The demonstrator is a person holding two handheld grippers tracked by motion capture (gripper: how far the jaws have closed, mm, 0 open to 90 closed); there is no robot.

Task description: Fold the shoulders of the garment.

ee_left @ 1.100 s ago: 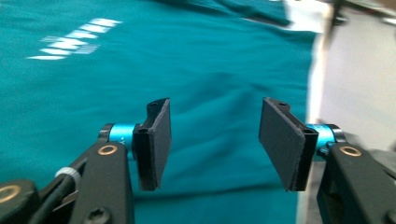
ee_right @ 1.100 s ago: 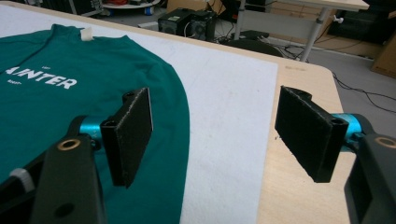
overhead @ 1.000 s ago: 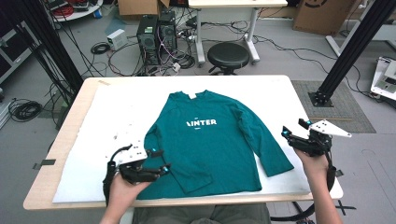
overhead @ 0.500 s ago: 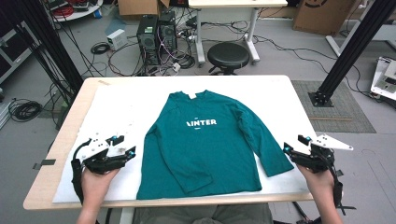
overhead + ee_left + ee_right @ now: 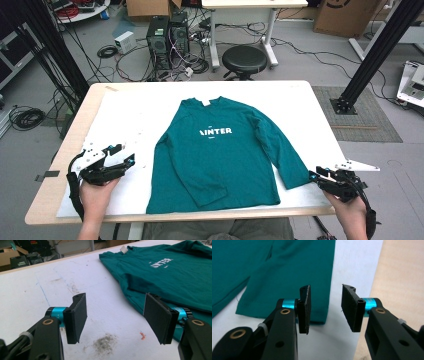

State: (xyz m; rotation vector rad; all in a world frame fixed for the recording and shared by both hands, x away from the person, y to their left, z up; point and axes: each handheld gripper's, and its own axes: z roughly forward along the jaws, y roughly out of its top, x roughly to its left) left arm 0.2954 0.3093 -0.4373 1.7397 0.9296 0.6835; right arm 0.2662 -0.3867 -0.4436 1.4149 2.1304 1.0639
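Teal shirt (image 5: 220, 150) lies flat, front up, in the middle of the table (image 5: 310, 105), on the white sheet (image 5: 125, 115) that covers it; one sleeve is folded in over the body, the other runs out toward the near right edge. The right tongs (image 5: 314, 176) sit just beside that sleeve's cuff (image 5: 287, 312). Their jaws have just been closing, yet in the right gripper view they stand apart with bare sheet between them — the cuff edge is only near the left pad, not pinched. The left tongs (image 5: 127, 159) are wide apart over bare sheet, well clear of the shirt's hem side, holding nothing.

Risk lies mostly at the cuff. If the right jaws close where they are, they may meet on air or nip the white sheet instead of the cloth, and a pull would then drag the cover and wrinkle the whole shirt. A shallow bite on one layer could slip out mid-fold. On the left, coming in low could plough the hem into a ridge — lifting slightly first would likely avoid it.
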